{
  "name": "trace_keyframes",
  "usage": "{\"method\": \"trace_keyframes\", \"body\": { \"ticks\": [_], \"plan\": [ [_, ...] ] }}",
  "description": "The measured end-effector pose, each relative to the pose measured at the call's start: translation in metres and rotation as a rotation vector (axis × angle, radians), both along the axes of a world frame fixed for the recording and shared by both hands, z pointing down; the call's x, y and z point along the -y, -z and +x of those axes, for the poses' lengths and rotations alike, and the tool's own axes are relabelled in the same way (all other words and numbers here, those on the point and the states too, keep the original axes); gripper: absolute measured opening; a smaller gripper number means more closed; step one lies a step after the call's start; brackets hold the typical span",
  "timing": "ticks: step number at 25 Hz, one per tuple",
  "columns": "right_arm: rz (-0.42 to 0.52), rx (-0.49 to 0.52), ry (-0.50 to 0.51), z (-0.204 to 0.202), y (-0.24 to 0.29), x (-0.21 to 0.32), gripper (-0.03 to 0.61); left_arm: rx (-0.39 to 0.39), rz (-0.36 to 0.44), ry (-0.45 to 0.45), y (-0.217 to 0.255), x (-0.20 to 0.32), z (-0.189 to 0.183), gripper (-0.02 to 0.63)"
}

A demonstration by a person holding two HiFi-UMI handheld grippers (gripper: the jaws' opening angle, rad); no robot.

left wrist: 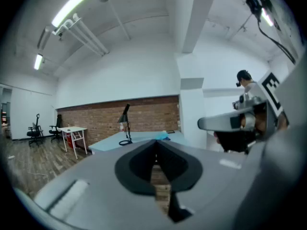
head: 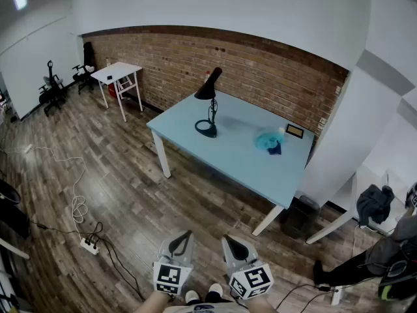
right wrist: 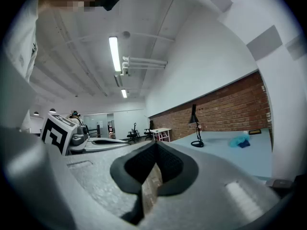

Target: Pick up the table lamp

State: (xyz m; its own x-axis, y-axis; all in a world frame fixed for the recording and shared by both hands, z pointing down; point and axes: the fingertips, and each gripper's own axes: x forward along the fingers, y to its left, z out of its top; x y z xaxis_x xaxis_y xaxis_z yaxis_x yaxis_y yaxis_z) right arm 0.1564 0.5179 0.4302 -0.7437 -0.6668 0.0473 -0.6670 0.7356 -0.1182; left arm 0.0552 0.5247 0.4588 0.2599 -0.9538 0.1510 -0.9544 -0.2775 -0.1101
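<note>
1. While both tongs hang low at the bottom edge of the head view, we stand well apart from the table lamp (head: 208, 106). It is upright on the pale blue table (head: 241, 165), just above the frame's centre, with its round base near the table's left end and its dark shade tipped up toward the brick wall (head: 260, 64).
2. We read the left gripper (head: 184, 238) and the right gripper (head: 230, 242) from their own views. Each has its jaws pressed together at the tips, with nothing caught between them.
3. We judge the step in hand to be the approach, since the lamp is not yet touched. Crossing the wooden floor (head: 130, 201), we should mind the power strip (head: 88, 244) and its cable at the lower left.
4. We should spread one pair of jaws wide before arriving, then close on the thin stem, which looks like the surest hold. The tilted shade probably makes the lamp top-heavy, so a low grip and a straight lift would suit.
5. A blue cloth (head: 268, 141) lies on the table right of the lamp, apart from it. Coming in from the near left side should keep us clear of it.
</note>
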Motion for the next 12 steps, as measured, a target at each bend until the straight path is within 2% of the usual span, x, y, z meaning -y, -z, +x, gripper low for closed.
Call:
{"method": "trace_keyframes", "body": {
  "ticks": [6, 12],
  "plan": [
    [0.004, -0.006, 0.019, -0.005, 0.002, 0.008, -0.002, 0.012, -0.002, 0.020, 0.002, 0.004, -0.001, -0.009],
    [-0.002, 0.013, 0.002, 0.007, 0.001, 0.030, -0.002, 0.011, -0.013, 0.028, -0.002, 0.023, 0.001, -0.009]
  ]
}}
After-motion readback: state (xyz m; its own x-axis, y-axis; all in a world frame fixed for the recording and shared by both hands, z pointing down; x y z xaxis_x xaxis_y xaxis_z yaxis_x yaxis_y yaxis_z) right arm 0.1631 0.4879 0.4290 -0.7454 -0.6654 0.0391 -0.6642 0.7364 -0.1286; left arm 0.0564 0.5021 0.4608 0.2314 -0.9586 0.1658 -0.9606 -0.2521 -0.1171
